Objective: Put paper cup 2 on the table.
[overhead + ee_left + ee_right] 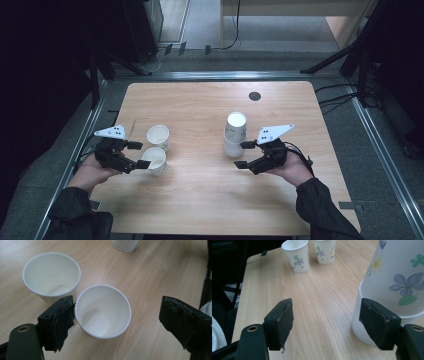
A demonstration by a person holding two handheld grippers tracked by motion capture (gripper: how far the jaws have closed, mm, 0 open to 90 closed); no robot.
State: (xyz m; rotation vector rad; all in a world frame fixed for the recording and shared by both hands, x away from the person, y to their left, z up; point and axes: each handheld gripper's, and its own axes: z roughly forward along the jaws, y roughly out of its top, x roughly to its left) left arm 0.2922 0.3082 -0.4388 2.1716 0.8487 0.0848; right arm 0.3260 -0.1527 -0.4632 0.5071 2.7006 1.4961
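Two white paper cups stand side by side left of the table's middle: a far cup [158, 136] [51, 275] and a near cup [155, 159] [102, 311]. My left gripper [140, 155] [116, 302] is open, and the near cup stands between its jaws. One pad [62, 320] is at the cup's rim and the other pad [180, 320] is well clear of it. A stack of flowered paper cups [235, 134] [387, 277] stands right of the middle. My right gripper [244, 155] [326, 303] is open just in front of the stack, and one pad [377, 323] is by the stack's base.
The wooden table [210, 200] has a dark round grommet [254, 96] near its far edge. Bare wood lies between the cup pair [312, 252] and the stack. Metal floor rails and black stands surround the table.
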